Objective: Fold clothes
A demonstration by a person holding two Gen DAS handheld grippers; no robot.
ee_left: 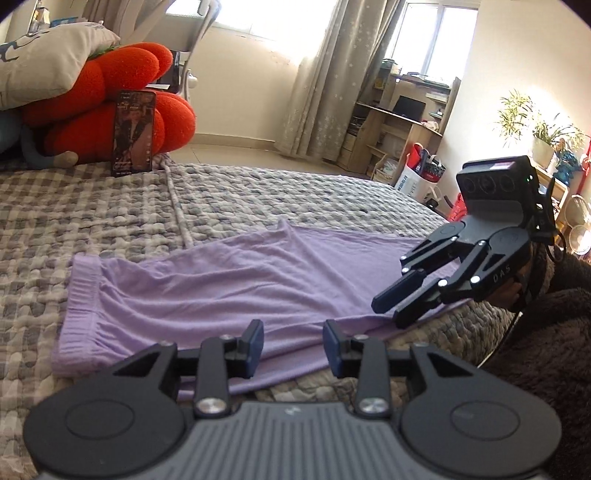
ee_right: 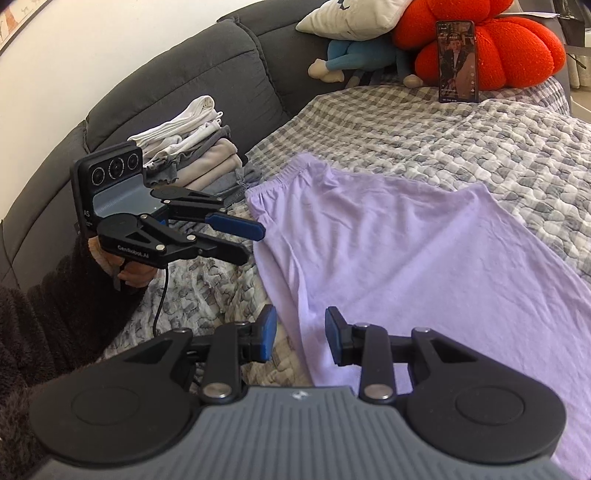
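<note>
Both sets of fingers stand apart with nothing between them: left gripper (ee_left: 293, 349) hovers over the near edge of the purple garment (ee_left: 229, 288), right gripper (ee_right: 301, 339) over its other side. It lies spread on the checked bed cover (ee_left: 258, 192). I judge the risk as pinching the cover along with the thin cloth, or catching only one layer, skewing the fold.

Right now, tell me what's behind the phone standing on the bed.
The phone stands upright against a red plush cushion, with a white pillow and a blue stuffed toy beside the cushion. The phone covers part of the cushion's front.
</note>
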